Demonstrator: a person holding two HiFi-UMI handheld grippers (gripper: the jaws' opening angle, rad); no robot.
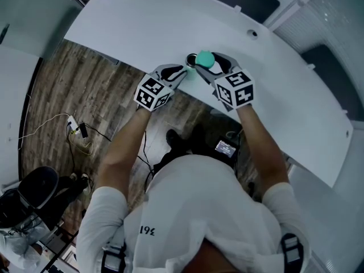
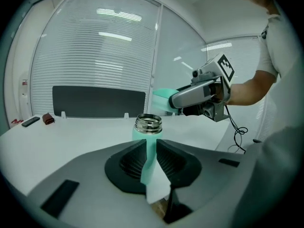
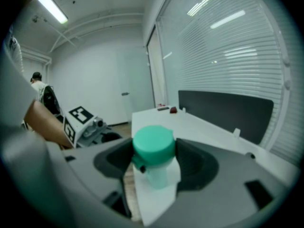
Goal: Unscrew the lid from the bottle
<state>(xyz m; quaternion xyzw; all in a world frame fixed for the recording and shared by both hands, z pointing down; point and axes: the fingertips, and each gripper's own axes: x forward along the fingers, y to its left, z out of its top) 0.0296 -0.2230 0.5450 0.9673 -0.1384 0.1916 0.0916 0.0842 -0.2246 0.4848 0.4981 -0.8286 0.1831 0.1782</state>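
Observation:
A mint-green bottle [image 2: 151,148] with a bare, threaded steel neck [image 2: 148,124] stands upright between the pads of my left gripper [image 2: 149,151], which is shut on its body. Its open mouth [image 1: 191,58] shows as a dark ring in the head view, at the tips of the left gripper [image 1: 182,71]. The green lid [image 3: 153,144] is off the bottle, and my right gripper [image 3: 153,152] is shut on it. The lid [image 1: 205,58] sits just right of the bottle mouth in the right gripper [image 1: 209,67], over the table's front edge.
The white curved table [image 1: 142,27] stretches away, with a black panel [image 2: 97,101] along its far side. Small dark and red items [image 2: 46,118] lie at its far end. Under the table edge are wooden floor, cables with a power strip [image 1: 77,131] and a chair [image 1: 34,189].

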